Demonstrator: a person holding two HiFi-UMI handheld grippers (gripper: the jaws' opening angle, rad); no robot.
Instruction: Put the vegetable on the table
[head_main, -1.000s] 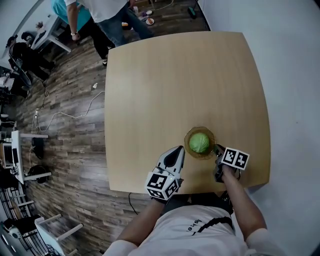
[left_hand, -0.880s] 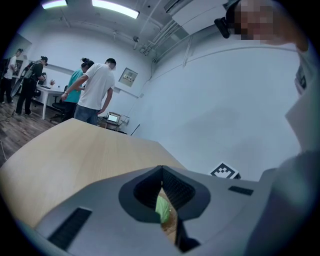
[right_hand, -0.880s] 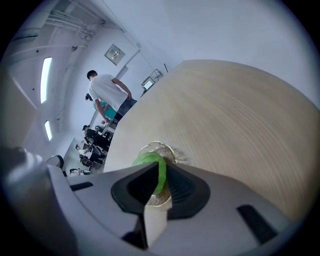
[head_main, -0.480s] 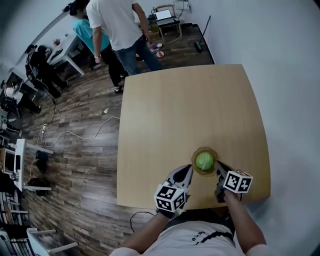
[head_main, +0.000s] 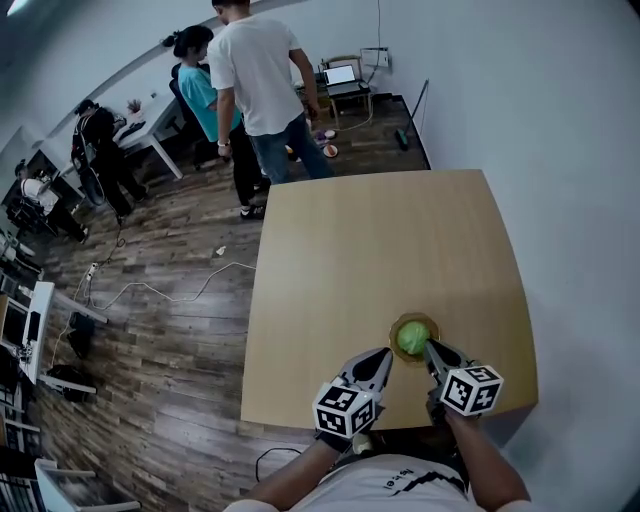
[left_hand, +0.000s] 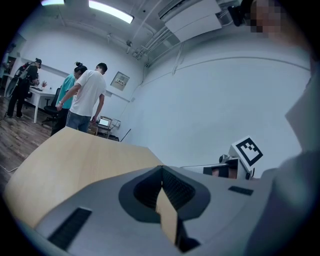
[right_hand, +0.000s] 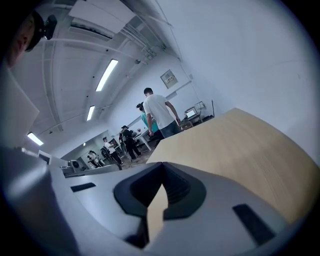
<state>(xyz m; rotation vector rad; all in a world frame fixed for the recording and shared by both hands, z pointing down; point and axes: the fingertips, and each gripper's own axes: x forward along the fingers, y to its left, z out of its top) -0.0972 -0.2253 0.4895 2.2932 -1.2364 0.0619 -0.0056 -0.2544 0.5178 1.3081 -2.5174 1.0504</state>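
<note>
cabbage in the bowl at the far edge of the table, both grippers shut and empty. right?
Not quite. The cabbage is in the bowl, but at the near edge of the table, right by the person, not the far edge; the head view shows it. The left gripper and right gripper are shut and empty, as you said.

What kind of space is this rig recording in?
Probably an open-plan office or lab: white desks with people standing around them, an open laptop by the far wall, long strip lights on the ceiling.
</note>
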